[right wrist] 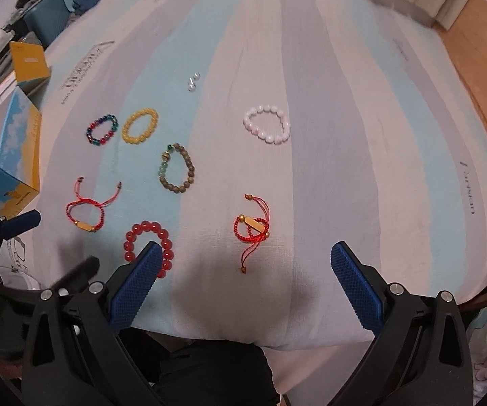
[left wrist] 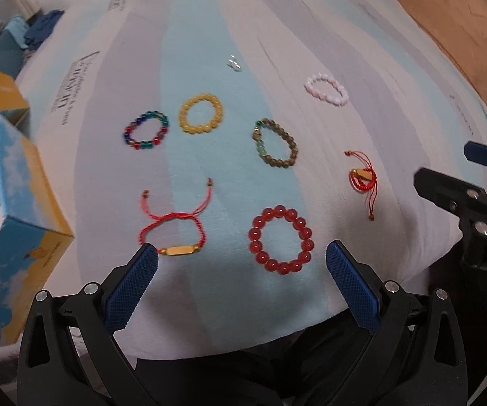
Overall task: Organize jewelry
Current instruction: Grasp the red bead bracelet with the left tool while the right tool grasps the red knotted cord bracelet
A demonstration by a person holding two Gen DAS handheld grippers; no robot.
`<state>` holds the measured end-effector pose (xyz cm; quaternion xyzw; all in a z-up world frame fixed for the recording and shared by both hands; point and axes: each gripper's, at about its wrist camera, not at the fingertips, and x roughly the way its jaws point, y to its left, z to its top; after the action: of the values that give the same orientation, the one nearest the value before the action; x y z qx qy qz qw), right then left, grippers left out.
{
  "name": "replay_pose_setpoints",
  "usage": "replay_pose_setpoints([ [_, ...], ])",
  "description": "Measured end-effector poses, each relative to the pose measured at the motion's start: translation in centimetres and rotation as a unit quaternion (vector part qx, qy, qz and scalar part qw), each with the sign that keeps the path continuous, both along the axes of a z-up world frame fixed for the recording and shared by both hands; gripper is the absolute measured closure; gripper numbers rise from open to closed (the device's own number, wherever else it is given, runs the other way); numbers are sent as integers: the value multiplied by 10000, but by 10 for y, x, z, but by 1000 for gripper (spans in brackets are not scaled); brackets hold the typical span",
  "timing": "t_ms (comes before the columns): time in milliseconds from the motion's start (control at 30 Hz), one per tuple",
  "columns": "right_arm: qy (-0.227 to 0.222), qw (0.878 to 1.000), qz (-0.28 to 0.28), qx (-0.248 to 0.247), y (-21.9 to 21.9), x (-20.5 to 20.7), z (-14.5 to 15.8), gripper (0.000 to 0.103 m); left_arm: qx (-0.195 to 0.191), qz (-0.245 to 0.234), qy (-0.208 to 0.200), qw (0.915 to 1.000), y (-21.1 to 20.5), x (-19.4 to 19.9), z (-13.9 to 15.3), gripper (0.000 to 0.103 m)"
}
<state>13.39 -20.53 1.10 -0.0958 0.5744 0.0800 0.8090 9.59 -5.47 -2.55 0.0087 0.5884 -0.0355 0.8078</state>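
Several bracelets lie spread on a striped cloth (left wrist: 209, 50). Nearest my open left gripper (left wrist: 241, 253) are a red bead bracelet (left wrist: 280, 239) and a red cord bracelet with a gold bar (left wrist: 172, 233) by the left fingertip. Farther off lie a brown-green bead bracelet (left wrist: 275, 142), a yellow one (left wrist: 201, 112), a multicolour one (left wrist: 146, 130) and a pink one (left wrist: 326, 89). A bunched red cord bracelet (right wrist: 252, 228) lies just ahead of my open right gripper (right wrist: 243, 253), whose left fingertip overlaps the red bead bracelet (right wrist: 148, 237). Small clear beads (right wrist: 192, 81) sit far back.
An open blue and yellow box (left wrist: 17, 182) stands at the left edge of the cloth, its lid (right wrist: 28, 61) raised behind. Clutter and blue fabric (right wrist: 50, 10) fill the far left corner. A wooden floor (right wrist: 480, 50) shows at the right. The cloth's front edge drops off just below both grippers.
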Motion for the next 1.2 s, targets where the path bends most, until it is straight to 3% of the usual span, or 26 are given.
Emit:
replay_pose_setpoints([
  [433,695,9975,-106,36,-11,39,-53,7,-101,-286,559,9980,-29,29,-49,6],
  [733,1114,9935,-148,171,-16,55,-89,22,-121,-476,957,9942,-49,54,-83,17],
  [967,1402,9897,-181,241,-13,64,-114,36,-151,-475,1249,9909,-56,72,-109,32],
  [1000,1461,9887,-194,289,-13,66,-119,39,-157,-473,1258,9908,-56,73,-111,40],
  [1200,1574,9870,-194,279,-12,69,-140,47,-181,-578,1283,9899,-58,75,-121,62],
])
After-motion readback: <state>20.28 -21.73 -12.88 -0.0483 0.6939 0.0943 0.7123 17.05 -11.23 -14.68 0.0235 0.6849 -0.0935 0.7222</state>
